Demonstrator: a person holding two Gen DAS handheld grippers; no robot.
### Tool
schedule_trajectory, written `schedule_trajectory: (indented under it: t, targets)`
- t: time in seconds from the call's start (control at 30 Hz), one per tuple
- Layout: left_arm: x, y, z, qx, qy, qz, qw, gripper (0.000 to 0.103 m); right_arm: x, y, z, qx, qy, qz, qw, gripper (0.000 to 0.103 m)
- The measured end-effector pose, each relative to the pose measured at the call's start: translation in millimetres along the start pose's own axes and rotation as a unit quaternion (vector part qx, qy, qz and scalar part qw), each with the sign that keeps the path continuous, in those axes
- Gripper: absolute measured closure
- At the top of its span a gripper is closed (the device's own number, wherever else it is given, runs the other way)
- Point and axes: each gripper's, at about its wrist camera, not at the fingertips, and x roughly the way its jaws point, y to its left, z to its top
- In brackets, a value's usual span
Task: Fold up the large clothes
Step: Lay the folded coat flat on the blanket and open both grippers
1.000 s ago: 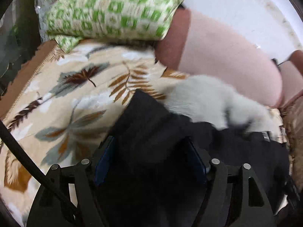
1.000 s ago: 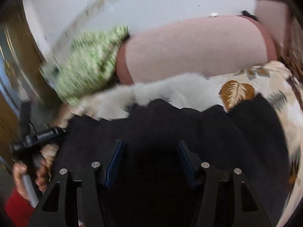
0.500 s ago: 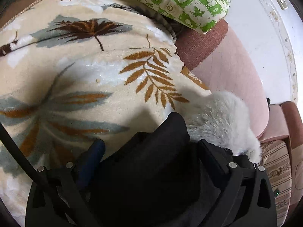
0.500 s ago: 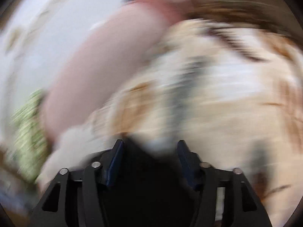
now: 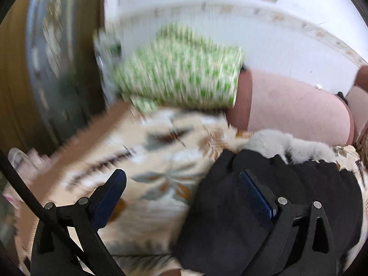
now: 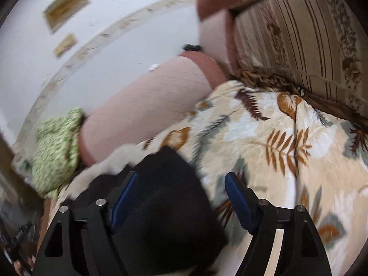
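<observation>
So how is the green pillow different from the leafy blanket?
The pillow is green-and-white with a small checked print; the blanket is cream with big brown and grey leaves. The pillow is puffy and sits propped against the pink sofa back; the blanket lies spread flat under the black coat. Both are soft, patterned and on the sofa.

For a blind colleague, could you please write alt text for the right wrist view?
A black garment with a pale fur trim lies on a leaf-patterned blanket over a sofa. The right gripper hangs open above it, its fingers not pressing the cloth. A green patterned pillow leans against the pink armrest behind.
</observation>
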Motion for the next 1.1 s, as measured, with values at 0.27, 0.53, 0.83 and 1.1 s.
schedule_trajectory:
  t: [0.27,0.53,0.83,1.1]
  targets:
    - [-111,16,-66,-0.024,-0.031,-0.075,0.9964,0.002,-65,53,-109,-0.133,-0.079,-0.047,0.987,0.006]
    - [-142,-31,-113,0.035,0.015,-0.101,0.9942,0.002,-69,81,-147,-0.234,-0.091,-0.061,0.966,0.005]
    - [-138,-53,-134,0.056,0.076,-0.105,0.9899,0.003,-64,89,-159,-0.253,-0.064,-0.057,0.964,0.005]
    - [-132,-55,-142,0.063,0.082,-0.100,0.9896,0.003,-55,71,-149,-0.196,-0.028,-0.064,0.978,0.004]
